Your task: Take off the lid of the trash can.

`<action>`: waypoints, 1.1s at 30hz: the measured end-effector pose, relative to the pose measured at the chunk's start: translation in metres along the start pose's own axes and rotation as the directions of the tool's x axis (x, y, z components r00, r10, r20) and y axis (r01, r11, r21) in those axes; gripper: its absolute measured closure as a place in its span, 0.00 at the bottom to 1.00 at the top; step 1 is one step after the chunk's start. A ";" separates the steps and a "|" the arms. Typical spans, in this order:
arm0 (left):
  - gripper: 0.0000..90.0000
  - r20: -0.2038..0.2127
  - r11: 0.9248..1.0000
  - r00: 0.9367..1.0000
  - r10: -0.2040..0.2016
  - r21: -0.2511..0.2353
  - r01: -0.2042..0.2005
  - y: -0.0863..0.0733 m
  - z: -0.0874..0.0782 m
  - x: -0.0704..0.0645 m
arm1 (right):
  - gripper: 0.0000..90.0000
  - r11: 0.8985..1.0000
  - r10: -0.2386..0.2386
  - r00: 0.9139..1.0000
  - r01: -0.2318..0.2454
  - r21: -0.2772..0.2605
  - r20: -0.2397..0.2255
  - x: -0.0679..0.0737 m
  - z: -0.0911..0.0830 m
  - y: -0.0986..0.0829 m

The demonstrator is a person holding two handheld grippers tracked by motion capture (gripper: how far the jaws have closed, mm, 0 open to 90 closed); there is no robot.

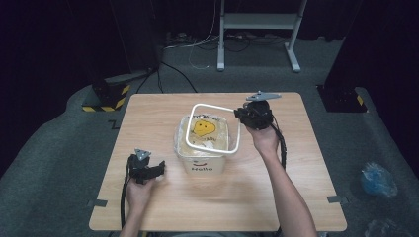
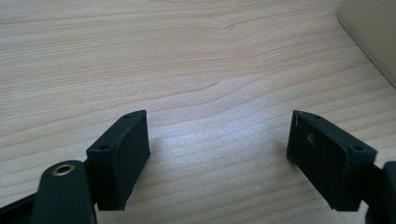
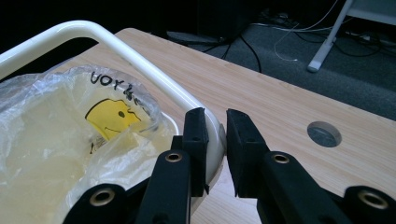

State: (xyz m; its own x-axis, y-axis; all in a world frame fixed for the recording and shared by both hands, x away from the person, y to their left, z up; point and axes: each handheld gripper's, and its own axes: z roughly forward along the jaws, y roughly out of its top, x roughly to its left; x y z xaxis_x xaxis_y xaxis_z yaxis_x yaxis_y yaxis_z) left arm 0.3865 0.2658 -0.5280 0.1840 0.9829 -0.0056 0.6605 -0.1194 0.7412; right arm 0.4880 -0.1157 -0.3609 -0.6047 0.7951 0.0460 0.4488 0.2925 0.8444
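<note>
The white rim frame (image 1: 215, 127) is being held tilted above the small white bin (image 1: 201, 159), which is standing near the middle of the wooden table (image 1: 148, 113) with a clear plastic liner bag (image 1: 207, 131) printed with a yellow face tucked inside. The frame's right-hand corner is being pinched by the right gripper (image 1: 242, 114); in the right gripper view the jaws are seen nearly closed, with the white bar (image 3: 140, 70) passing between them at the corner, so the frame is judged to be gripped there. The frame's far side is being carried higher than its near side, which is lying close to the bin's front lip. The coming move is judged to turn on this: the frame is lying directly over the bin mouth, slightly offset toward the right gripper, and would have to be levelled and lowered squarely over the bag's folded edge. The left gripper (image 1: 147, 170) is being held low over bare table, left of the bin and apart from it, jaws wide open and empty. The bin's corner (image 2: 373, 37) is being seen at the edge of the left gripper view. Grey carpet and a white stand (image 1: 257, 29) are lying beyond the table.
</note>
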 end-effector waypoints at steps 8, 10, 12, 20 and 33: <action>0.24 -0.001 1.000 1.000 0.000 0.000 0.000 0.000 0.000 0.000 | 0.88 1.000 0.023 1.000 -0.023 -0.018 0.004 -0.019 -0.022 -0.004; 0.24 -0.003 1.000 1.000 0.001 0.000 -0.001 0.000 0.000 0.000 | 0.88 0.999 0.026 1.000 -0.026 -0.022 0.003 -0.022 -0.025 -0.005; 0.24 -0.002 1.000 1.000 0.001 0.002 -0.001 0.000 0.000 0.000 | 0.88 0.999 0.027 1.000 -0.027 -0.028 0.002 -0.024 -0.027 -0.005; 0.24 -0.002 1.000 1.000 -0.001 0.002 0.001 0.000 0.000 0.000 | 0.88 0.998 0.039 0.999 -0.039 -0.049 0.009 -0.042 -0.051 -0.013; 0.24 -0.003 1.000 1.000 -0.002 0.000 0.002 0.000 0.000 0.000 | 0.88 0.996 0.069 0.997 -0.067 -0.056 0.022 -0.062 -0.068 -0.029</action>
State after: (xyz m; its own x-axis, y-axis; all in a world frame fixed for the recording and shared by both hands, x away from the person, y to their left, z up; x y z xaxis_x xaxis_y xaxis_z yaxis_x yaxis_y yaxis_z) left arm 0.3863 0.2656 -0.5280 0.1805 0.9836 -0.0046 0.6607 -0.1178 0.7413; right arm 0.4680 -0.2091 -0.3519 -0.5580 0.8247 0.0922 0.4506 0.2079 0.8682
